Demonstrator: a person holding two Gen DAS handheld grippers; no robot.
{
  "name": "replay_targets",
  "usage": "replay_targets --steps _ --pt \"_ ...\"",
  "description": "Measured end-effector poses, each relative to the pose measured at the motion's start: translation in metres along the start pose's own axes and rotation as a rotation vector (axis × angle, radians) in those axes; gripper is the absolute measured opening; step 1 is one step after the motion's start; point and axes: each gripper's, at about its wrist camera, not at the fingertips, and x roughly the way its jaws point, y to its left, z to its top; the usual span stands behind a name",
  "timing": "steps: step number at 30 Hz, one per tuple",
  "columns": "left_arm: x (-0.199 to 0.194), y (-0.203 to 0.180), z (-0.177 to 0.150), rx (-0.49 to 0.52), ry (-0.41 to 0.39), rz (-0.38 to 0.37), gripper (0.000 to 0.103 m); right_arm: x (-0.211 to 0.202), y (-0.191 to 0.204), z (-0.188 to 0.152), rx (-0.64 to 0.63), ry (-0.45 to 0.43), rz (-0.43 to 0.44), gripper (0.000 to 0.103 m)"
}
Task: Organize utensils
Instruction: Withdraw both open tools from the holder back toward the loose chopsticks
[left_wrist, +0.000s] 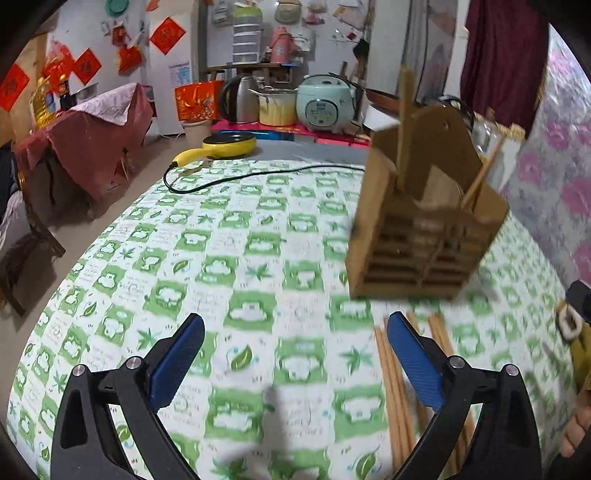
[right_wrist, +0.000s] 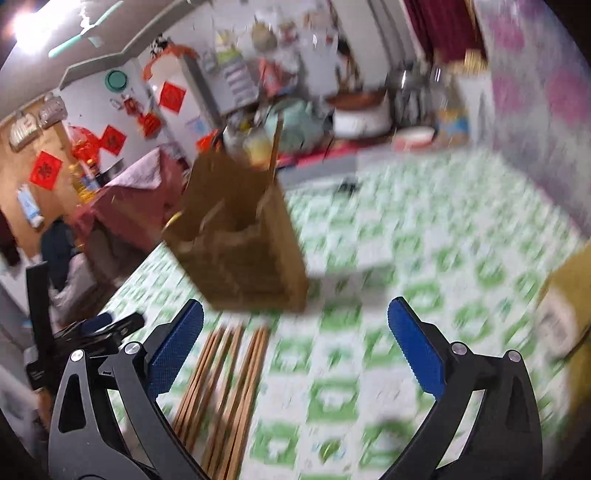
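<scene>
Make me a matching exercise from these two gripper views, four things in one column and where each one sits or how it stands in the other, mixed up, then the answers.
1. wooden holder
2. loose chopsticks
3. yellow pan
4. left gripper

A. open and empty
B. far edge of the table
C. lying flat on the green checked cloth
D. standing upright, sticks poking out

Pairs: 1-D, 2-C, 3-B, 4-A

A brown wooden holder (left_wrist: 417, 229) stands upright ahead of the left tool, with a few sticks poking out. Loose chopsticks (left_wrist: 402, 391) lie flat beside that tool's right finger.
</scene>
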Motion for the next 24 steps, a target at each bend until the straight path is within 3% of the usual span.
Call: replay_targets --steps 5,12,19,24 --pt "-0.006 -0.007 -0.027 0.090 0.018 0.023 0.097 -0.005 -0.004 -0.033 -0.032 0.045 -0.013 0.097" --pt "-0.025 0.003 -0.068 0.139 0.062 -0.119 0.097 -0.022 -0.001 -0.063 -0.151 0.057 -0.101 0.097" --pt "-0.031 -0.011 -0.094 0.275 0.107 -0.153 0.097 -0.023 -0.001 -0.071 -0.162 0.076 -0.096 0.097" --pt "-0.044 -0.016 -0.103 0.338 0.082 -0.239 0.097 -0.021 0.002 -0.074 -0.179 0.086 -0.096 0.097"
